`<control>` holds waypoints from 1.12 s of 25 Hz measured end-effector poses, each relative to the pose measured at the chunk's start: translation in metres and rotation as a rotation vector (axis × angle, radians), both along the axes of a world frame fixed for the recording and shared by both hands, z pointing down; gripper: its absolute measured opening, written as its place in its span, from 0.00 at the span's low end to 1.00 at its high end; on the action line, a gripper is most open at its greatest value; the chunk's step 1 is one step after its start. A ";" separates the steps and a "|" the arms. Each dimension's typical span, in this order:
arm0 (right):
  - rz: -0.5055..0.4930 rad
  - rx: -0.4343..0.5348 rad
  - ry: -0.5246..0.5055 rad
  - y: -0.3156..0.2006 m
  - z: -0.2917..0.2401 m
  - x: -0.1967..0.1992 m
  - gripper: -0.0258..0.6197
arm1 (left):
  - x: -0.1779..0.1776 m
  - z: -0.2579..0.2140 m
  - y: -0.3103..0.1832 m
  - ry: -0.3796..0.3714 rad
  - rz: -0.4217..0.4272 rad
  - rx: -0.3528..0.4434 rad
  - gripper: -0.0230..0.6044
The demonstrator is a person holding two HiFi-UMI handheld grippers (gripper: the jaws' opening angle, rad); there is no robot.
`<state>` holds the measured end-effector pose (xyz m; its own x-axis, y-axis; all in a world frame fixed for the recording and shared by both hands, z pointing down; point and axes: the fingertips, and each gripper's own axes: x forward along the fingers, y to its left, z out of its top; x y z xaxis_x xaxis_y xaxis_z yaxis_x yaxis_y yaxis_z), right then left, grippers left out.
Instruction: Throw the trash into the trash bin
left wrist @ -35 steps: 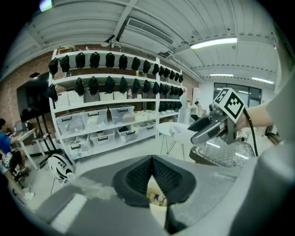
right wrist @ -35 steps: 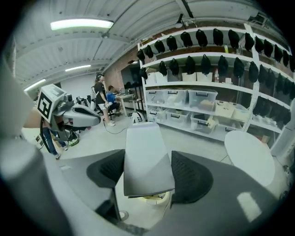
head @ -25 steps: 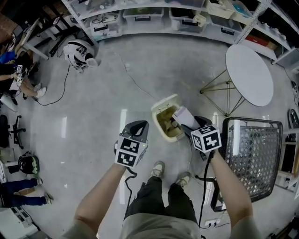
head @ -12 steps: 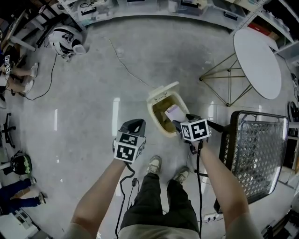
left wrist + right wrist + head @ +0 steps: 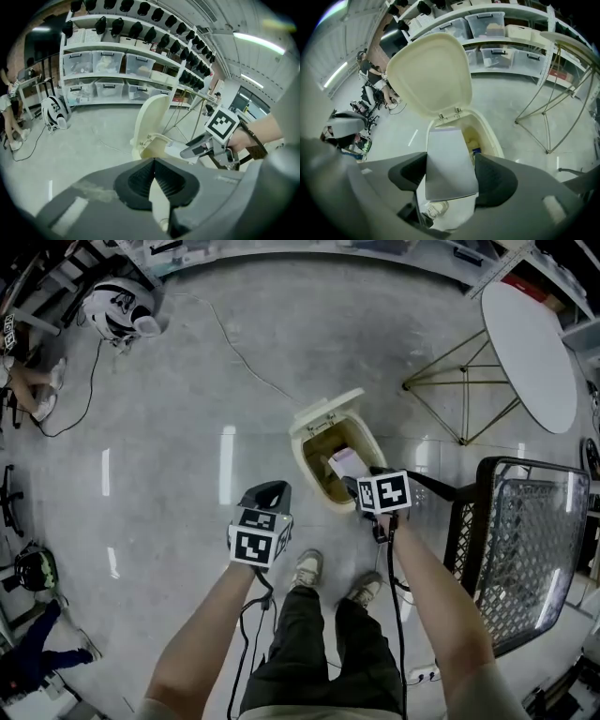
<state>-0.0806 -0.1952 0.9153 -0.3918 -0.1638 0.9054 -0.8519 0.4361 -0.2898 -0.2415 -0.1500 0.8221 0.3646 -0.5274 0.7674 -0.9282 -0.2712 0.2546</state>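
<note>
From the head view, I'm looking steeply down at a grey concrete floor. The right gripper (image 5: 356, 486) hangs over the open mouth of the cream plastic trash bin (image 5: 314, 474), whose hinged lid (image 5: 314, 412) is thrown back on the far side. A flat pale grey-white carton (image 5: 345, 463) sits at that gripper's tip, above the bin's opening. My left gripper (image 5: 269, 489) is just to the left of the bin, over bare floor and apart from the bin. To the right stand a black mesh chair (image 5: 511, 549) and, further off, a round white table (image 5: 530, 343).

In the left gripper view, the ribbed black pads are clenched together at their tips and I see nothing gripped between them. Beyond them the bin's lid stands upright, with the right gripper beside it.

In the right gripper view, the jaws stand wide and grasp the carton by its two long edges, one pad against each side. The carton points into the bin, directly over the opening. Some other rubbish lies at the bottom of the bin, too dim to identify.
</note>
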 end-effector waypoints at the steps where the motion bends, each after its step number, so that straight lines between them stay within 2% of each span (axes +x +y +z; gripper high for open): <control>1: 0.004 -0.001 0.000 0.001 0.003 0.002 0.54 | 0.000 0.002 0.001 -0.002 0.002 -0.002 0.04; 8: 0.005 0.031 -0.042 -0.005 -0.007 0.008 0.56 | 0.003 -0.002 -0.002 -0.021 0.014 0.008 0.04; 13: -0.030 0.087 -0.043 -0.011 -0.038 0.014 0.51 | 0.008 -0.024 -0.006 -0.037 0.026 0.037 0.04; 15: -0.038 0.128 -0.051 -0.018 -0.060 0.017 0.44 | 0.010 -0.040 -0.010 -0.048 0.034 0.058 0.04; 18: -0.019 0.177 -0.093 -0.024 -0.098 0.021 0.40 | 0.013 -0.071 -0.016 -0.055 0.034 0.102 0.04; 28: -0.004 0.368 -0.215 -0.016 -0.259 0.053 0.32 | 0.040 -0.204 -0.025 -0.075 0.075 0.280 0.04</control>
<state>-0.0279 -0.2112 0.6565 -0.5667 -0.4588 0.6844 -0.7872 0.5468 -0.2852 -0.2014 -0.1745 0.6184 0.3587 -0.6958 0.6222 -0.9162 -0.3899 0.0921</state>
